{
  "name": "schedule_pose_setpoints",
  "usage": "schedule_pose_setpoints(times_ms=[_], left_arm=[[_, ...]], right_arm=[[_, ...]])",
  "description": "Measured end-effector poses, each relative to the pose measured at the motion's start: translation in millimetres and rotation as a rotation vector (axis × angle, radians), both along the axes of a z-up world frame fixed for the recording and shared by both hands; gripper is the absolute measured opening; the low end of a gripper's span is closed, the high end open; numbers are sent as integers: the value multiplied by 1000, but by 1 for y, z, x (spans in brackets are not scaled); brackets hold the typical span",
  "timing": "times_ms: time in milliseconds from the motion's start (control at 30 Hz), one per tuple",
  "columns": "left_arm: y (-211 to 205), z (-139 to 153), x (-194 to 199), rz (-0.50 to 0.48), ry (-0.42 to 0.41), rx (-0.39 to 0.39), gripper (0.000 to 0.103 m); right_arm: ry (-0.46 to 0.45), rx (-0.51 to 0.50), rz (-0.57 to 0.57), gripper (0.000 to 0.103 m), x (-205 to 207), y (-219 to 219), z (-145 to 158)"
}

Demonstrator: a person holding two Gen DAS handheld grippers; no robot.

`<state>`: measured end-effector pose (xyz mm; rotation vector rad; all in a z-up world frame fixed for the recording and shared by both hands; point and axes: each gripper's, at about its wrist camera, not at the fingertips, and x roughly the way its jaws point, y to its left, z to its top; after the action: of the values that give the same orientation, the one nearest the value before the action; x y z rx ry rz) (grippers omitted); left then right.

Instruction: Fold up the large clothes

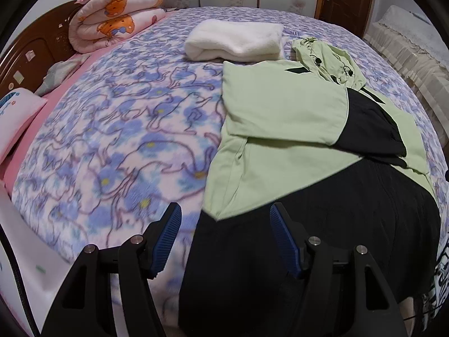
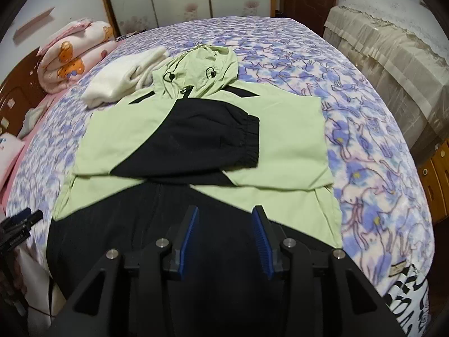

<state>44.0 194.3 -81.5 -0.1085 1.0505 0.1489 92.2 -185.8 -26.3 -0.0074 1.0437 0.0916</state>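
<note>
A light green and black hooded jacket lies flat on the bed with both sleeves folded across its chest; a black cuff rests on top and the hood points away. It also shows in the left wrist view. My left gripper is open, hovering over the jacket's near left corner at the black hem. My right gripper is open above the middle of the black hem. The left gripper shows at the left edge of the right wrist view.
A folded white garment lies beyond the jacket. A rolled pink bear-print quilt and a pillow sit by the wooden headboard. The bed has a purple floral blanket. A covered cabinet stands right of the bed.
</note>
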Motion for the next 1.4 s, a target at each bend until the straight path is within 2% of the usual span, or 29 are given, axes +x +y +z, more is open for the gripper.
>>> schedule_pose_setpoints(times_ms=[233, 433, 633, 833, 1133, 1400], left_arm=[[7, -6, -33, -4, 13, -18, 65], [9, -26, -52, -18, 41, -59, 65], [15, -44, -66, -20, 36, -117, 65], [21, -64, -75, -34, 26, -161, 65], [30, -92, -79, -72, 62, -210, 65], [23, -96, -75, -127, 96, -167, 69]], right_arm=[[37, 40, -17, 40, -28, -28, 0], [74, -6, 90, 40, -43, -44, -10], [36, -64, 187, 40, -58, -54, -17], [24, -58, 247, 40, -67, -72, -38], [96, 53, 165, 40, -81, -121, -73], [184, 149, 83, 40, -103, -160, -104]])
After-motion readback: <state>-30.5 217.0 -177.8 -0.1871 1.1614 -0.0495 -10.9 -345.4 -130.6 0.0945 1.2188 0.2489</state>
